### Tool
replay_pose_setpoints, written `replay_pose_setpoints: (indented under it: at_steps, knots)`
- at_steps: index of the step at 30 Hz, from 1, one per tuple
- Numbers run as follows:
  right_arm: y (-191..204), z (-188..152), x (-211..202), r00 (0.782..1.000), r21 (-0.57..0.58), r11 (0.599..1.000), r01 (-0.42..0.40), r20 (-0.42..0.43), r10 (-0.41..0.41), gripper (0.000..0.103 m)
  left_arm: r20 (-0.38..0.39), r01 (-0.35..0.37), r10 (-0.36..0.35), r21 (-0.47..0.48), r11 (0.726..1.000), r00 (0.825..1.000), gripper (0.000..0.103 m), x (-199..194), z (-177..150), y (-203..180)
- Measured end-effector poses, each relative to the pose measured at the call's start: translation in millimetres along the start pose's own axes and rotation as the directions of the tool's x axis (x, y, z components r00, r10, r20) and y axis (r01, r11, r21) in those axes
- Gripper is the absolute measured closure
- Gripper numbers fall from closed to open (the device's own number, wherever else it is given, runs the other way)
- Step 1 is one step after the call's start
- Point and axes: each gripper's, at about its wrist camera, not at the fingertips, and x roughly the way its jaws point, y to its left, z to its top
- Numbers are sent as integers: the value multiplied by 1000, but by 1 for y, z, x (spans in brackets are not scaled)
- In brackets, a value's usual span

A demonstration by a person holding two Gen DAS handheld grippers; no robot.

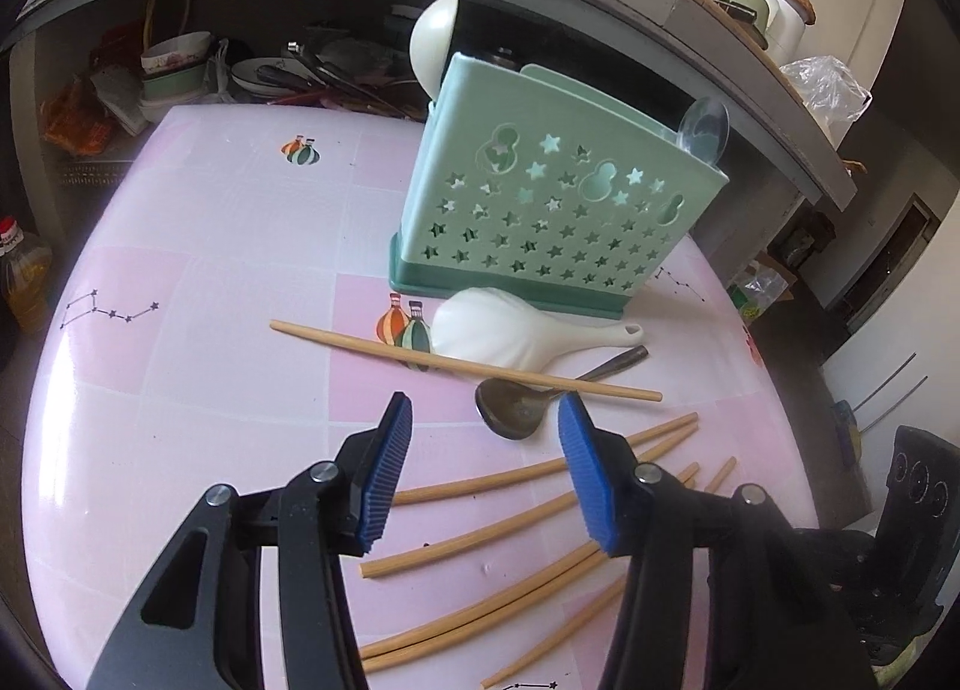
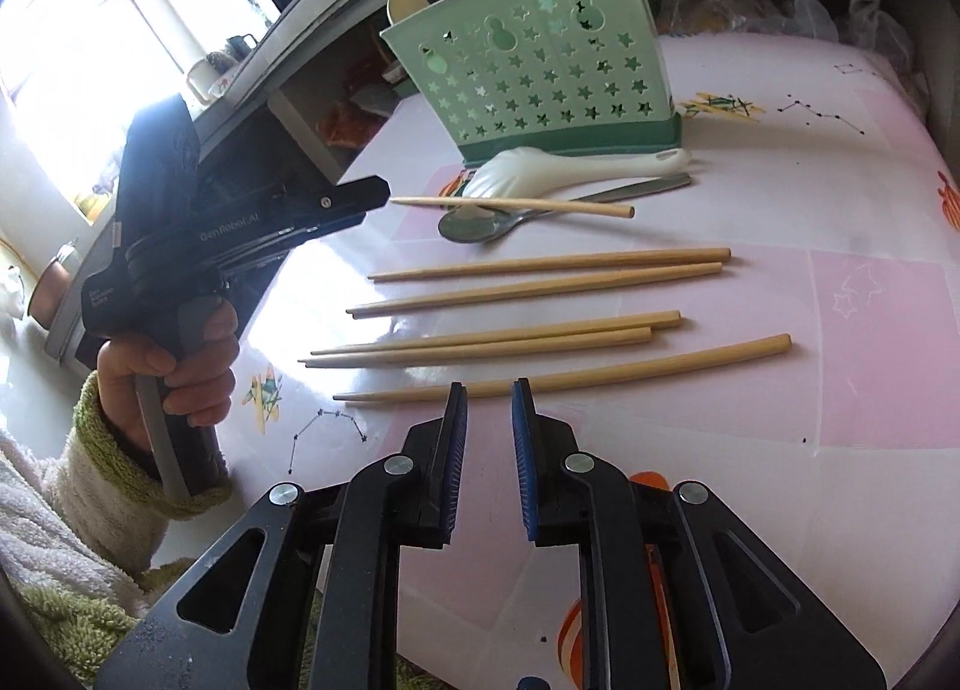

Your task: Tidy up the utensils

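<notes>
Six bamboo chopsticks lie loose on the pink table in the left wrist view, one resting across the metal spoon and white rice paddle before the green utensil holder. The left gripper hovers wide open, empty. From the right wrist view, the right gripper stands partly open, empty, just short of the nearest chopstick. Risk: round sticks may roll or pivot under an off-centre pinch; lifting the crossed one could drag the spoon.
</notes>
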Motion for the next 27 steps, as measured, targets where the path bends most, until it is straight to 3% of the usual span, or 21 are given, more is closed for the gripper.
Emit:
replay_pose_setpoints:
  at_steps: [5, 14, 23, 27]
  knots:
    - [-7, 6, -4, 999, 24, 1000, -20, 44, 19, 85, -54, 15, -18, -45, 999, 998, 62, 14, 2, 1]
    - [-21, 11, -2, 995, 60, 997, -41, 89, 35, 83, -175, 43, -80, -206, 978, 981, 76, 41, 3, 18]
    - [-33, 10, -5, 992, 87, 994, -60, 112, 50, 82, -199, 107, -191, -369, 923, 961, 79, 56, 5, 33]
    - [-37, 8, -6, 991, 100, 993, -67, 122, 55, 82, -206, 101, -200, -412, 906, 958, 85, 60, 6, 37]
